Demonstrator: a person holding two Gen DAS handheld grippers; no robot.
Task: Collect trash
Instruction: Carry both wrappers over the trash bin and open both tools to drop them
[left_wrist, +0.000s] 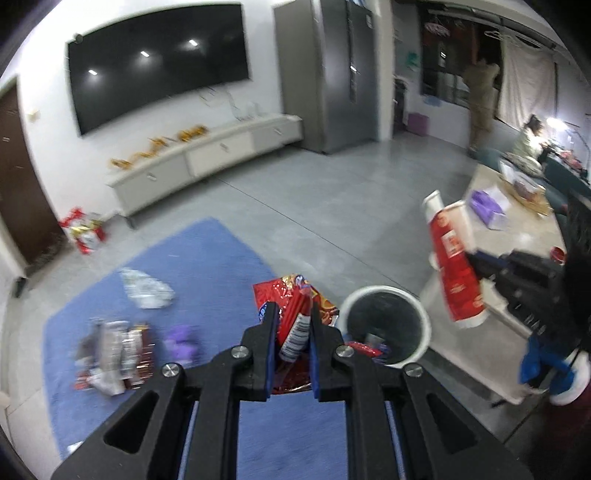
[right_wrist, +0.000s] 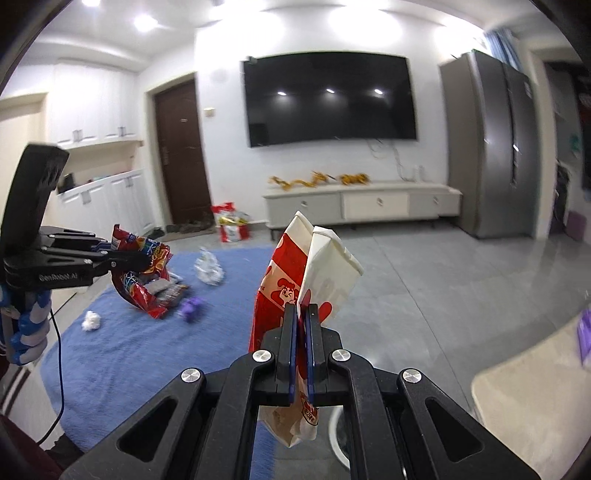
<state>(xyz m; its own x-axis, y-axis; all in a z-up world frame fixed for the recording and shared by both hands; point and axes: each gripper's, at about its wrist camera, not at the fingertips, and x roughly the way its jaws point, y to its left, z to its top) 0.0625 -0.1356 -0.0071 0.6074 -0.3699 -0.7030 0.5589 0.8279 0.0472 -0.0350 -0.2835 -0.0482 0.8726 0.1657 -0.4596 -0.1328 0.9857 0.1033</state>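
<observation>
Both grippers held trash above the white bin.

The left gripper (left_wrist: 293, 314) had its fingers clamped on a red foil snack wrapper (left_wrist: 295, 295), just beside the bin (left_wrist: 384, 325) (wrappers already lay inside). The right gripper (right_wrist: 303, 314) pinched a red-and-white paper bag (right_wrist: 306, 266) upright. More litter lay on the blue rug (left_wrist: 207, 266).

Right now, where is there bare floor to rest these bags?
Grey floor between the blue rug and TV cabinet is bare. The rug's far end is crowded: crumpled foil, wrappers. The bin already holds trash.
</observation>
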